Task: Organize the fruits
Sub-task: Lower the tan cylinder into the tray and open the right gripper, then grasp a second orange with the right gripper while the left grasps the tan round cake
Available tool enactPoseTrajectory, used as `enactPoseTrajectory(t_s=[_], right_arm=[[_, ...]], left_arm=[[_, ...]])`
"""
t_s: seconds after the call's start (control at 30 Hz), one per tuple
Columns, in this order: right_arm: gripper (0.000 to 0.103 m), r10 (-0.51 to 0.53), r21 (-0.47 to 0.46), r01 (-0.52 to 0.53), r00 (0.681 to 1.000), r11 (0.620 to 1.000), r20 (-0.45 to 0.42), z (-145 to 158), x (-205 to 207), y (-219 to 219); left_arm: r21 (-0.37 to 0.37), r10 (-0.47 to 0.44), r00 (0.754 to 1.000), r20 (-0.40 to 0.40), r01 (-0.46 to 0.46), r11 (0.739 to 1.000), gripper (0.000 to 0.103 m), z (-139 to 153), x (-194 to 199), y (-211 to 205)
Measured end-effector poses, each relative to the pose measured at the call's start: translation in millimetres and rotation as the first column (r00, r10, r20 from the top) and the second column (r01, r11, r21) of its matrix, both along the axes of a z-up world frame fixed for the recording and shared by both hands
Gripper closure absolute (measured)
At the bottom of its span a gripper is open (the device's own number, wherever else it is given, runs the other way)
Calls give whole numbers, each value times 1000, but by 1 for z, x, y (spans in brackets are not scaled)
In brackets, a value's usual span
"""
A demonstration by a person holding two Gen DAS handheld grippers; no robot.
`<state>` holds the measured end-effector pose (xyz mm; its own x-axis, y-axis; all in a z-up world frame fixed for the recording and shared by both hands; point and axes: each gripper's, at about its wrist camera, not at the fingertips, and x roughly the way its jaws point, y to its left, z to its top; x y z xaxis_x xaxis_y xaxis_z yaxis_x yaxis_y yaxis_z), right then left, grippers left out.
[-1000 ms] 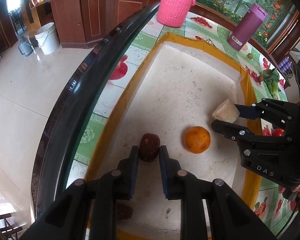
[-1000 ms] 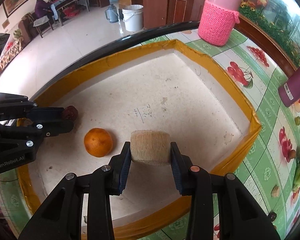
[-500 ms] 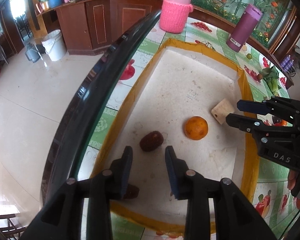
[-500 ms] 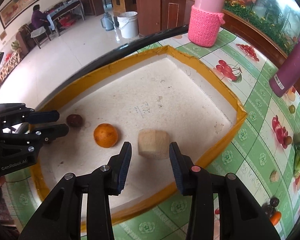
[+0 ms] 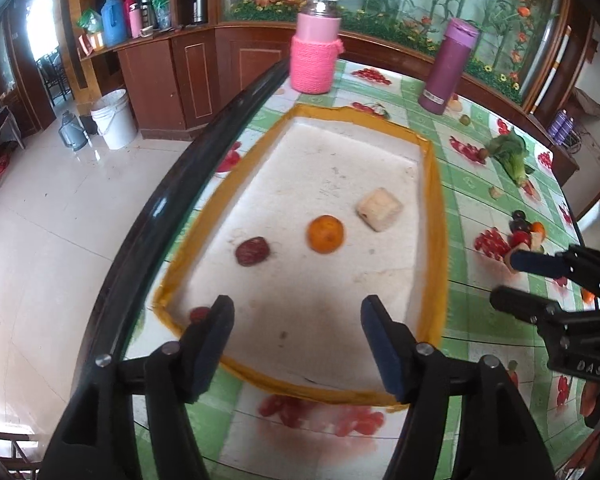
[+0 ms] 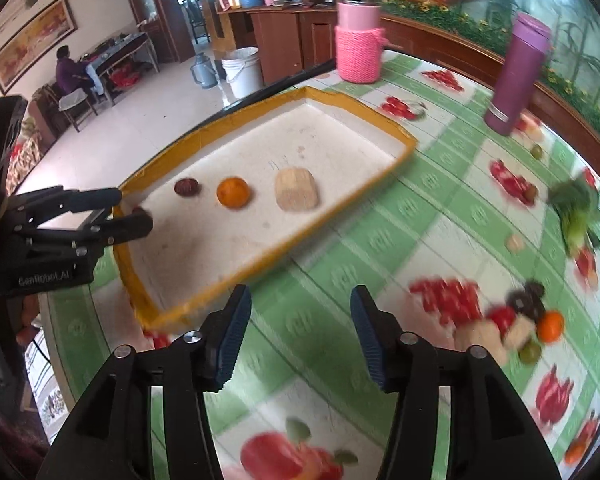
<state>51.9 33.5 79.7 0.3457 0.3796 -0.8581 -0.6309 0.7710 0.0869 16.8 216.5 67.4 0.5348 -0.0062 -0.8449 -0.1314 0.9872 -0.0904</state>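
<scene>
At the far left of the right wrist view, the left gripper [image 6: 134,210] reaches over the near-left corner of the yellow-rimmed tray [image 6: 400,152]; its jaws have just been opening and now stand apart with nothing between them. A small red fruit [image 5: 199,314] lies in that same corner, partly hidden behind the gripper's finger in the left wrist view. Inside the tray, on its pale floor, three things lie in a row from left to right, each apart from the next: a dark red date [image 6: 186,187], an orange [image 6: 233,193] and a pale tan block [image 6: 296,189]. Right of the tray the green fruit-print tablecloth [image 6: 340,248] is bare under the right gripper [image 6: 300,334], whose jaws have just been opening too and stand apart, empty, over the cloth just outside the tray's near rim. Far beyond the tray stand a jar in a pink knitted sleeve [image 6: 358,54] and, further right, a purple bottle [image 6: 514,76]. On the right side of the table lie a green leafy vegetable [image 6: 578,210] and, nearer, a blurred cluster of fruits [image 6: 520,322] with red, dark, pale and orange pieces bunched together.
</scene>
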Motion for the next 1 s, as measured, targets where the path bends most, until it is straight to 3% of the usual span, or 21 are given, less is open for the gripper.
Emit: enactPoseTrajectory(t_s=[0.2,0.33,0.43,0.57,0.63,0.73,0.83,1.0], right_arm=[[50,-124,5,124,992,992,-12,-7,-25,-77],[50,-262,-1,262,965,965,-10,-11,-32,-147],[50,-387,-26,387,922,922,10,-14,-34,-209],[48,-561,-50,561,828,826,31,-20,-31,-302],[44,-626,-68,627,779,776,38,-24,-27,-340],[43,-679,-75,678,734,732,6,-36,-18,-379],[43,-679,-88,674,733,733,-38,-50,-8,-391],[43,-641,-94,636,767,766,-39,-61,8,-389]], left_arm=[[-33,-56,998,-24,56,998,31,-3,1,-43],[-23,-129,991,-33,129,991,31,-1,5,-84],[2,-188,982,-36,188,982,31,3,8,-115],[10,-248,968,-42,249,969,27,7,12,-153],[16,-275,960,-50,276,961,27,6,15,-170],[27,-306,949,-73,309,951,27,2,22,-193],[22,-321,942,-98,324,946,27,-4,34,-211],[-2,-330,934,-136,333,943,27,-16,54,-230]])
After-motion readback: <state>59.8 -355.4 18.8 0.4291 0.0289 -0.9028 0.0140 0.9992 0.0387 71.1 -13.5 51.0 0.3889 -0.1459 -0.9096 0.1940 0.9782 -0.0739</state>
